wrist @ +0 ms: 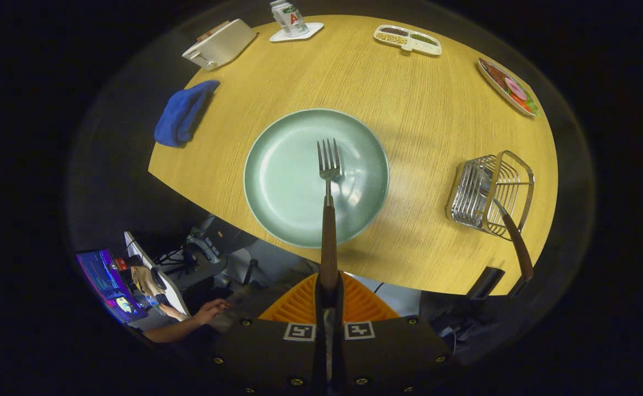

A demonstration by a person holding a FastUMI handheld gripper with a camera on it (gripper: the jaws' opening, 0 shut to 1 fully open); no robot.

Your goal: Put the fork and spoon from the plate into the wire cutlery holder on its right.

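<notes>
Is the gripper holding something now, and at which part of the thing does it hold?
Yes. The gripper is shut on the fork, gripping the end of its wooden handle; the tines point forward, above the green plate.

The table (409, 137) is lit brightly from above; glare is seen on the plate (277, 165), and edges are bent and darkened.

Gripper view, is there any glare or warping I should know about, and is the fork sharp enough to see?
Gripper view: fisheye bends the table edge into a curve; soft glare patches on the plate; the fork, clamped in the gripper, is sharp and casts a small shadow; the wire cutlery holder stays crisp.
</notes>
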